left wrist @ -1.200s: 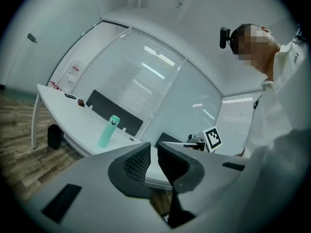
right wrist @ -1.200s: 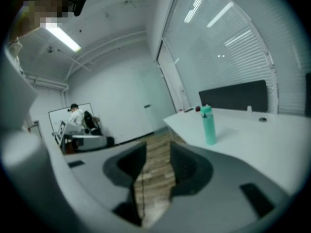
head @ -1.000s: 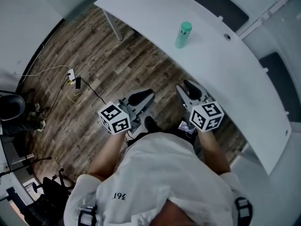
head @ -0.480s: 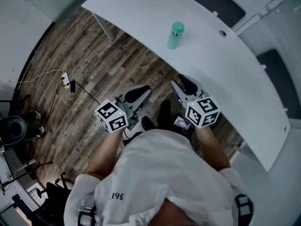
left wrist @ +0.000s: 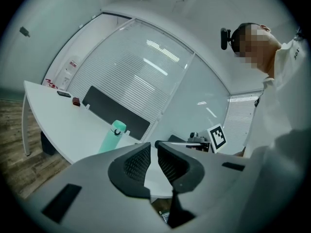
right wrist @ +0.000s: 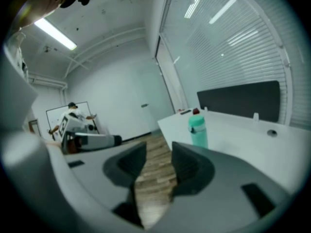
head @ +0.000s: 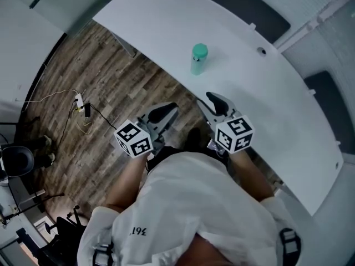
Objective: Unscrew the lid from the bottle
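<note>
Left hand-held gripper (head: 165,111) is closed, right hand-held gripper (head: 214,99) partly open, both empty; bottle (head: 198,60) stands upper centre on tabletop (head: 161,21)

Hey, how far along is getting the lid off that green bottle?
Nothing done yet: the mint-green bottle stands capped on the white curved table. The left gripper, shut, and right gripper, open, hang short of it, empty. Gripping the bottle and unscrewing the lid remain.

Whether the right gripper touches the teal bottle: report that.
Apart. The head view shows bare table between the right gripper and the bottle; its jaws hold nothing.
</note>
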Demonstrator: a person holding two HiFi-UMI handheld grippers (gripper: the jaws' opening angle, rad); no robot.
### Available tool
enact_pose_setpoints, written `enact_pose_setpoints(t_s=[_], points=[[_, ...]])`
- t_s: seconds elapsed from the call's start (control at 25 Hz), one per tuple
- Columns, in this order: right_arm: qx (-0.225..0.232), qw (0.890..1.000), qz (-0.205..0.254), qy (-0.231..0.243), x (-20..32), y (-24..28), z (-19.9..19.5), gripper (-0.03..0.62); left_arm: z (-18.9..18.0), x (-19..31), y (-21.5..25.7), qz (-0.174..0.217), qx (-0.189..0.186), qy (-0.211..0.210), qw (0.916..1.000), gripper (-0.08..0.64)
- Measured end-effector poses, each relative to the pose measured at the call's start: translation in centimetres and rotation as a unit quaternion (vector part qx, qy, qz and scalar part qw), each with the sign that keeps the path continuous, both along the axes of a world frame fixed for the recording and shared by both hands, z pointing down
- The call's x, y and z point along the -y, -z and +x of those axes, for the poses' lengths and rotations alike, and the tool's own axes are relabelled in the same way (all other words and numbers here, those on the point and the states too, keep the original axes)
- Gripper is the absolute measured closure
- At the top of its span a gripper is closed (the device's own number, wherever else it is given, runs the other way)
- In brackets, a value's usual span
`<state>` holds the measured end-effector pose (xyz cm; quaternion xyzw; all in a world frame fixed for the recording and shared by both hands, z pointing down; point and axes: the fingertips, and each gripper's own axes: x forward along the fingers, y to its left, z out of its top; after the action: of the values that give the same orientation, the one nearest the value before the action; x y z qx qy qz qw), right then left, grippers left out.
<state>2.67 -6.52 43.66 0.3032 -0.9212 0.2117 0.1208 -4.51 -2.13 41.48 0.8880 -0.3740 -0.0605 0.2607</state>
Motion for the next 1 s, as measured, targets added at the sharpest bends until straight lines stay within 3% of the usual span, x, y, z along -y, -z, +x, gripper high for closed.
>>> enact_pose_setpoints(t_s=[0.28,1.0], points=[[-0.004,1.0,-0.019,-0.009,1.7,-1.1,0.3,0.43,0.7,1.8,-1.5,-0.019,-0.003,-0.016,0.9997,0.509],[-0.015,0.993,-0.022,-0.116,3.7,-0.8,-2.7,0.43,-4.3,5.3,-0.9,-0.022,-0.005,-0.092,0.9955,0.509]])
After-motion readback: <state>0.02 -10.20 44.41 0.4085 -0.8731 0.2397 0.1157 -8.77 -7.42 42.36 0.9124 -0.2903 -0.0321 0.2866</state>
